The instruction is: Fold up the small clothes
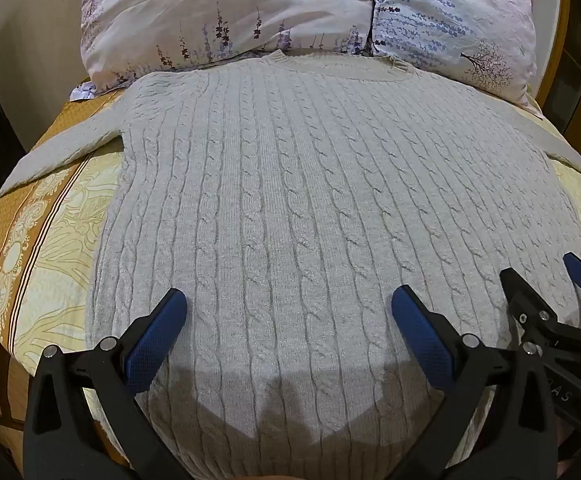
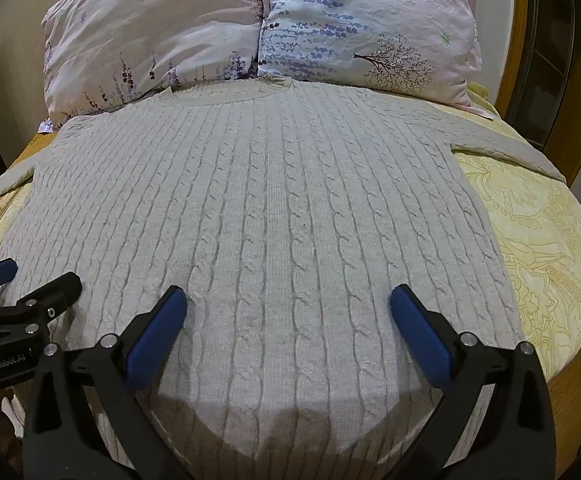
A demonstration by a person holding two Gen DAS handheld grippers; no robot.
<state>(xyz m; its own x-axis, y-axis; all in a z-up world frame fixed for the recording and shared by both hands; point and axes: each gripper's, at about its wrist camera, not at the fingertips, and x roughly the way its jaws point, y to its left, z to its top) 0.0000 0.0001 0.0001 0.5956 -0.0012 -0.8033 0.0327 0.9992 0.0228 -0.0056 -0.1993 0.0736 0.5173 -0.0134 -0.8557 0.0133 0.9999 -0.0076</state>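
A pale grey cable-knit sweater [image 1: 290, 200] lies flat on the bed, neck toward the pillows, sleeves spread out to both sides. It fills the right wrist view [image 2: 270, 208] too. My left gripper [image 1: 288, 312] is open and empty, hovering over the sweater's lower part. My right gripper [image 2: 288, 312] is open and empty, over the lower hem area a little to the right. The right gripper [image 1: 546, 280] shows at the right edge of the left wrist view; the left gripper [image 2: 30, 280] shows at the left edge of the right wrist view.
Two floral pillows [image 1: 250, 16] [image 2: 250, 28] lie at the head of the bed, touching the sweater's collar. A yellow patterned bedspread [image 1: 50, 240] [image 2: 542, 240] shows on both sides. A wooden bed frame [image 2: 514, 40] stands at the far right.
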